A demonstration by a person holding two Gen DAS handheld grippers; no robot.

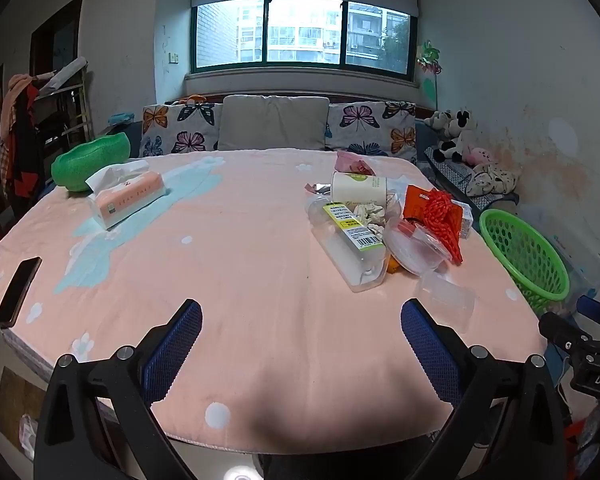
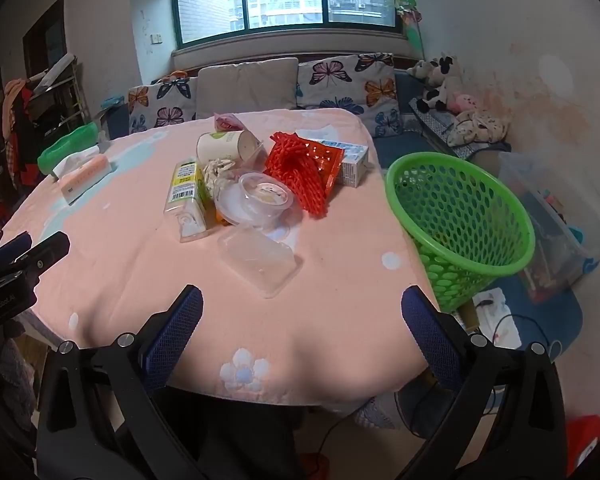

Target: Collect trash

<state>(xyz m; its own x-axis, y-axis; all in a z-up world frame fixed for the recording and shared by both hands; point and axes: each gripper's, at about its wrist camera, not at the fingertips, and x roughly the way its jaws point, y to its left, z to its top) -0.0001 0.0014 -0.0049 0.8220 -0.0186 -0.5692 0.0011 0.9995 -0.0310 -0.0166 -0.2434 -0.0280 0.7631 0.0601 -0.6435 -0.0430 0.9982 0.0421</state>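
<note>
Poised at the near edge of the pink table (image 2: 112,248), both wide open and empty: left gripper (image 1: 300,322), right gripper (image 2: 302,306). First pickup pending, apparently; trash pile (image 2: 256,184) mid-table, clear tray (image 2: 260,260) nearest. Green basket (image 2: 460,220) beside the right edge; open cloth ahead for reaching.

Green basket (image 2: 460,216), red net (image 2: 300,172).
</note>
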